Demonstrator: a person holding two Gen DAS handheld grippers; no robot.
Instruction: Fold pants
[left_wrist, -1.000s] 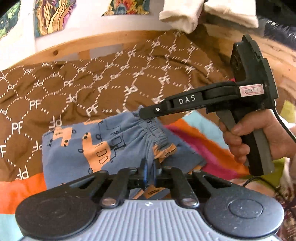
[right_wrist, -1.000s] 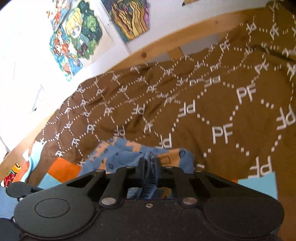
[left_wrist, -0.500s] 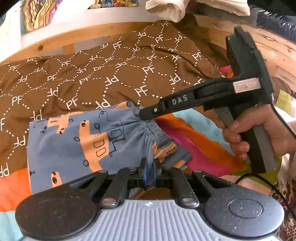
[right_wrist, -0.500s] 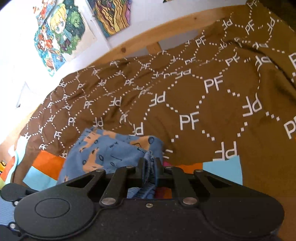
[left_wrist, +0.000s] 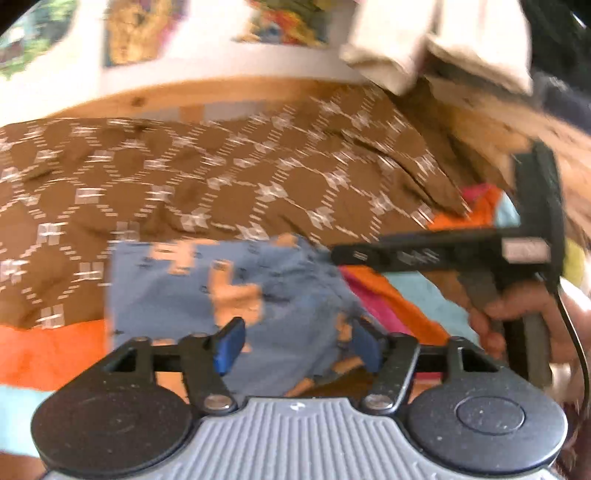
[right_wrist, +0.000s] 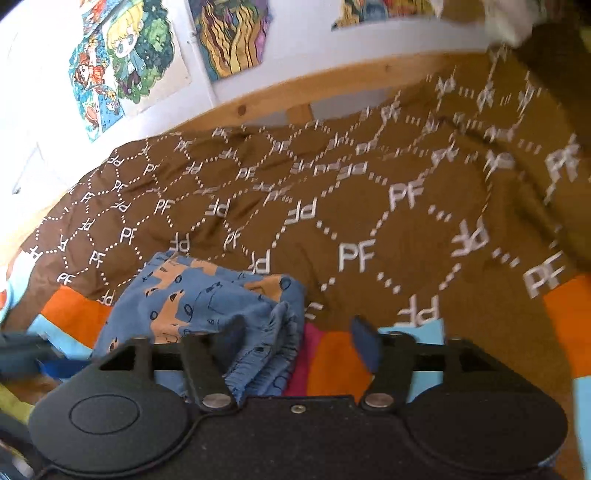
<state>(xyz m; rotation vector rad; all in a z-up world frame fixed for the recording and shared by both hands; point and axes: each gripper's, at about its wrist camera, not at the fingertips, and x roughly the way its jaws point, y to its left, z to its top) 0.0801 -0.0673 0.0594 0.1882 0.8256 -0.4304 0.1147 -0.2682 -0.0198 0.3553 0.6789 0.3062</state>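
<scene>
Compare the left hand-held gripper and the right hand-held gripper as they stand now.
The left hand-held gripper has a ribbed grey body; the right hand-held gripper has a black one. The left one hangs over the flat middle of the blue pants; the right one sits at their bunched waistband edge. Both stand open, blue-padded fingers apart, gripping nothing, with the pants lying on the bedspread.

Blue orange-printed pants (right_wrist: 207, 295) on brown monogrammed blanket (right_wrist: 369, 206)
</scene>
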